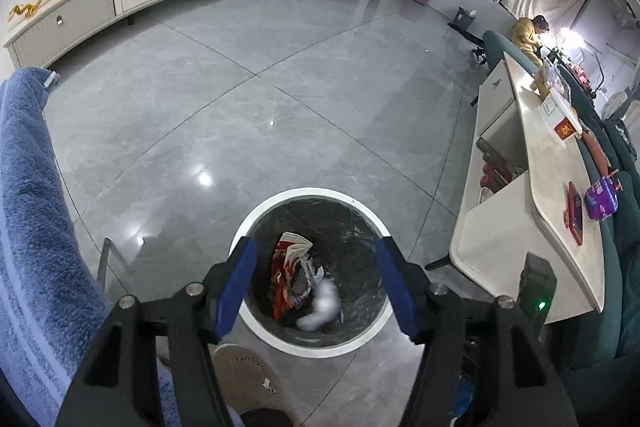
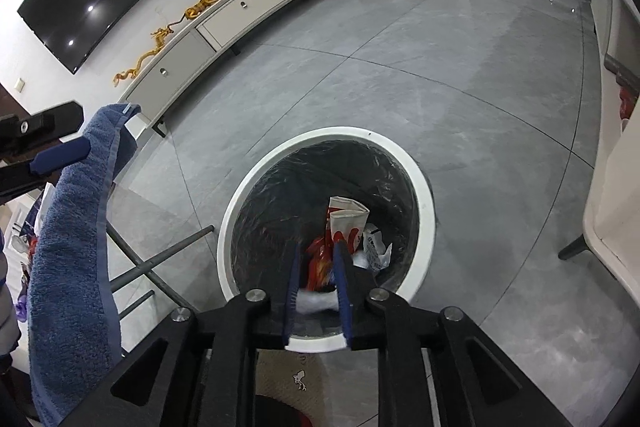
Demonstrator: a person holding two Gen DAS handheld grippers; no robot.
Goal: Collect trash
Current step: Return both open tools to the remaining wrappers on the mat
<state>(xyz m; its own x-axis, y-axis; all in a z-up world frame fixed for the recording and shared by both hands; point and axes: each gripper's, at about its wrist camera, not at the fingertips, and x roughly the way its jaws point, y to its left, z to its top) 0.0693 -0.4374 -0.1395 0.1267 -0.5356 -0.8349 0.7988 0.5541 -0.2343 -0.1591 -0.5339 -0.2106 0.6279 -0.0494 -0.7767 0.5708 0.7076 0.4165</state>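
White, blurry wad (image 1: 322, 307) sits at the bottom of the bin (image 1: 256, 223), next to a red-and-white snack wrapper (image 1: 290, 275) — all of it right below and ahead of both tongs. Left gripper (image 1: 314, 283) is spread wide with nothing in it; right gripper (image 2: 317, 293) is nearly pressed together, a narrow gap showing, nothing clearly pinched. Looks like the drop is basically done. Whatever trash is left is probably on the table (image 1: 560, 227) off to the right — can't tell what counts as trash there. Blue towel (image 1: 28, 207) hangs left of the tongs, its lower end cut off.
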